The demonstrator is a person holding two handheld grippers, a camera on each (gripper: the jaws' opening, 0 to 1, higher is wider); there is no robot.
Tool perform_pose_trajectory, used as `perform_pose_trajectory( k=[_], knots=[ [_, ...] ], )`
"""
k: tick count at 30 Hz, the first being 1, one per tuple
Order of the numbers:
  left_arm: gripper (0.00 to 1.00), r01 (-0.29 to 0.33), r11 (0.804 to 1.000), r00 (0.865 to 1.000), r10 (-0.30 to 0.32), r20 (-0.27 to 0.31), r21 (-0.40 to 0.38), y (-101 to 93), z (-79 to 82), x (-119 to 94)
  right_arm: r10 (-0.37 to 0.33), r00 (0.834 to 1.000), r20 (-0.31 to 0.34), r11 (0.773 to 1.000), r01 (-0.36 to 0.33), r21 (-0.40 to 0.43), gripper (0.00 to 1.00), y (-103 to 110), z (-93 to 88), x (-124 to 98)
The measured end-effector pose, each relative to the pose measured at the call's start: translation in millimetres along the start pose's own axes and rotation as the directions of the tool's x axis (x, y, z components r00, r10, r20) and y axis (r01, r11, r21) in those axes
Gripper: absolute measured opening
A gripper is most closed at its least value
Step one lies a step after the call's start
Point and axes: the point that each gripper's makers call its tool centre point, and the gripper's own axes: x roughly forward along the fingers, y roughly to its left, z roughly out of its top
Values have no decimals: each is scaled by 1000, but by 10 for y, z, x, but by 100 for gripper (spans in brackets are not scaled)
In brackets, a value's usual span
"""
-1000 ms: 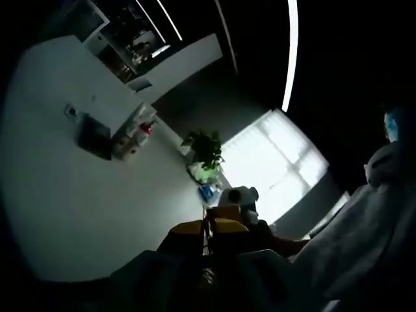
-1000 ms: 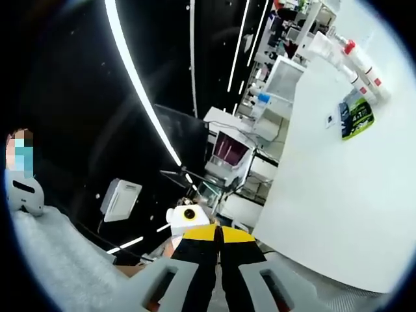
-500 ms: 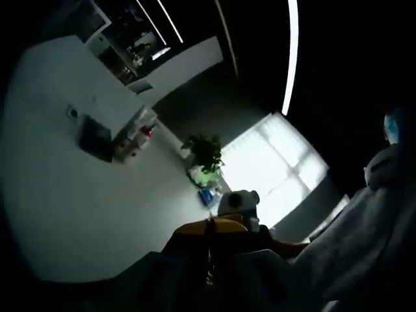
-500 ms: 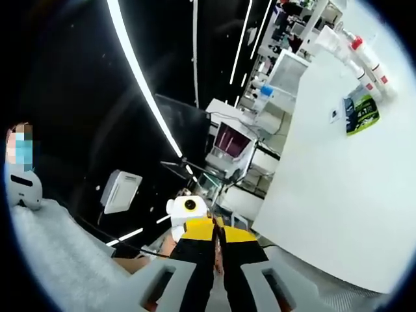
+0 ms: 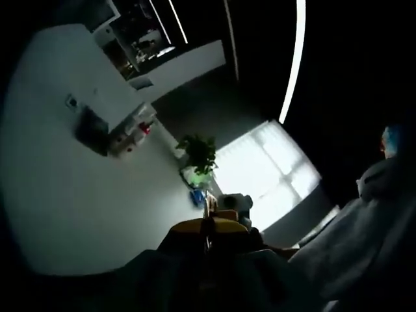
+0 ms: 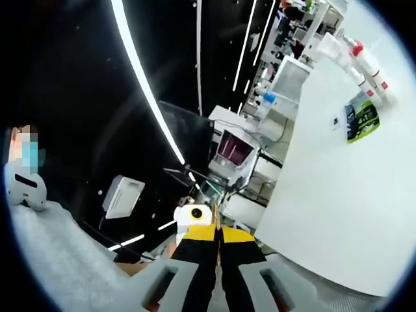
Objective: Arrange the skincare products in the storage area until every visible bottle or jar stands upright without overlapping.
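Note:
My left gripper (image 5: 208, 226) rises from the bottom of the left gripper view, its yellow-tipped jaws pressed together with nothing between them. My right gripper (image 6: 218, 233) stands the same way in the right gripper view, shut and empty. Each one points up into the room, and the other gripper's white housing sits just past its tips. White bottles with red caps (image 6: 365, 64) stand out from a white wall (image 6: 325, 195), beside a green and black packet (image 6: 361, 121). The same bottles (image 5: 135, 130) are small and dim in the left gripper view.
A person's pale sleeve (image 5: 364, 253) fills the right side of the left gripper view, and pale clothing (image 6: 52, 260) lies at the lower left of the right gripper view. A potted plant (image 5: 198, 153) stands by a bright window (image 5: 266, 169). Machines and shelves (image 6: 240, 146) line the dark background.
Both views have shifted slightly as the hands moved. The jaws of both grippers stay together and nothing has been picked up.

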Motion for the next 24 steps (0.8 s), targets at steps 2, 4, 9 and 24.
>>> perform_pose_trajectory(
  k=[2, 4, 9, 24],
  knots=[
    [0, -1, 999, 1000, 1, -13, 32, -1, -21, 14, -2, 1000, -4, 1000, 2, -6, 0, 6, -9, 12],
    [0, -10, 999, 1000, 10, -8, 50, 4, -7, -7, -3, 1000, -5, 1000, 3, -9, 0, 16, -13, 25],
    [0, -21, 998, 1000, 21, -3, 53, 30, 8, -28, -18, 1000, -9, 1000, 18, 15, 0, -17, -25, 49],
    [0, -14, 1000, 1000, 14, 25, 14, 36, 54, -38, -19, 997, -80, 998, 13, -67, 0, 18, -159, 75]
  ],
)
